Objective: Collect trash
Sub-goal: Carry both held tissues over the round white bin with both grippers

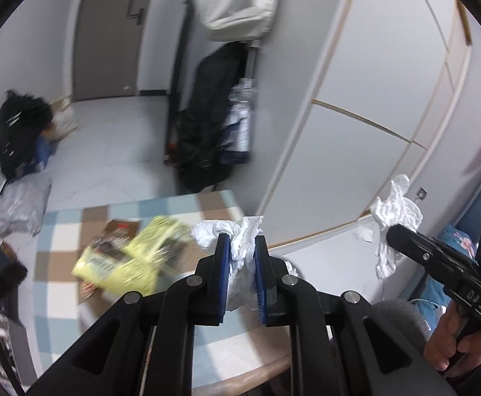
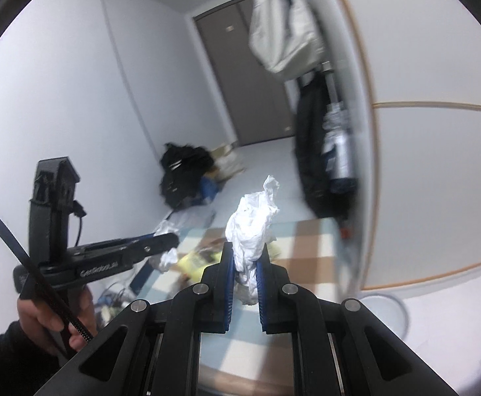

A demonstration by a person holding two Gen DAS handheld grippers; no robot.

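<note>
While each gripper, left [image 1: 242, 247] and right [image 2: 244, 254], clamps its own crumpled tissue wad [image 1: 237, 247] [image 2: 253, 227], the blurred yellow snack wrapper [image 1: 125, 260] lies below-left on the checked table [image 1: 59, 264], apparently nearer the left gripper.

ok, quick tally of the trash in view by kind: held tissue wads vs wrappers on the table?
Crumpled white tissue wads, held: 2, one in the left gripper (wad), one in the right gripper (wad)
Yellow wrapper on the checked table: 1
Brown packet beside it: 1
Total: 4
</note>
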